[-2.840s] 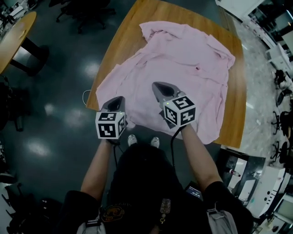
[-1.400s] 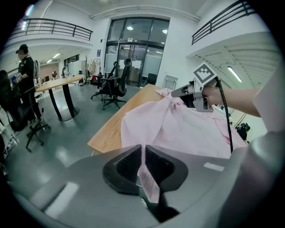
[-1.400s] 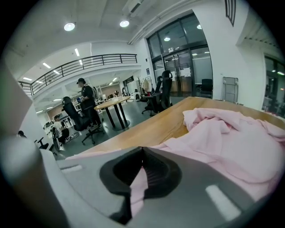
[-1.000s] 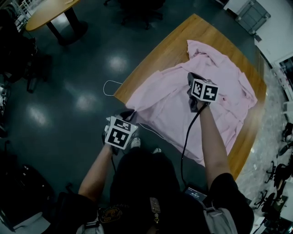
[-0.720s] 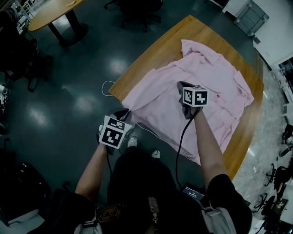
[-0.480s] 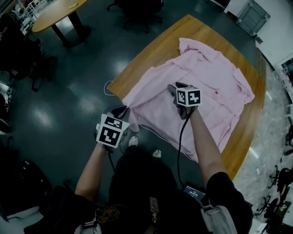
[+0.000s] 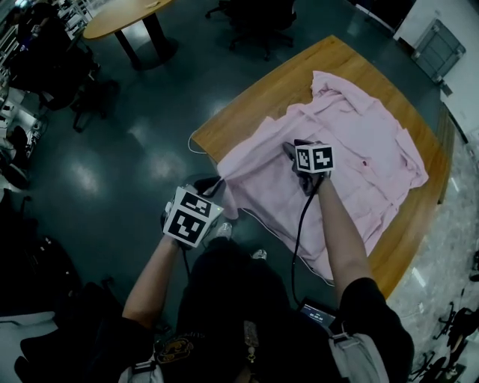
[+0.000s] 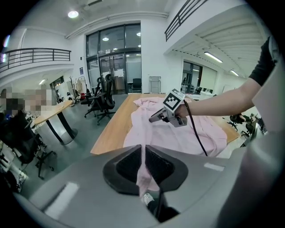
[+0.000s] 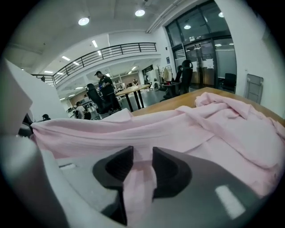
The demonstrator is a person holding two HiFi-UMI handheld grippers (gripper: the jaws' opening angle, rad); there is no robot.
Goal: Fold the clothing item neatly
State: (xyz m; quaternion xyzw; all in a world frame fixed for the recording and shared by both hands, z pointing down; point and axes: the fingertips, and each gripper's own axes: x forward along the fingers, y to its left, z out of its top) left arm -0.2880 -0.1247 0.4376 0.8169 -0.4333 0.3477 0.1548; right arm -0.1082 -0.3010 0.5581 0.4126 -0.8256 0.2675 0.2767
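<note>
A pink shirt (image 7: 367,142) lies spread and rumpled over the wooden table (image 7: 258,93). My left gripper (image 7: 210,185) hangs off the table's near-left edge, shut on a thin strip of the shirt's corner (image 8: 143,171). My right gripper (image 7: 289,149) rests on the shirt's middle-left part. Its jaws have just been opening, and a fold of pink fabric (image 9: 140,178) still lies loosely in the gap between them. In the left gripper view the right gripper (image 8: 154,119) sits over the shirt (image 8: 178,133). In the right gripper view the shirt (image 9: 200,129) stretches ahead in long ridges.
The table's near-left edge drops to dark floor (image 7: 112,172). A white cable loop (image 7: 196,142) hangs at that edge. Another round table (image 7: 123,15) and office chairs (image 7: 258,19) stand beyond. People sit at desks (image 9: 104,87) far off.
My right gripper has moved across the shirt toward its near-left side and sunk onto it. My left gripper has lifted the shirt corner a little at the table's edge.
</note>
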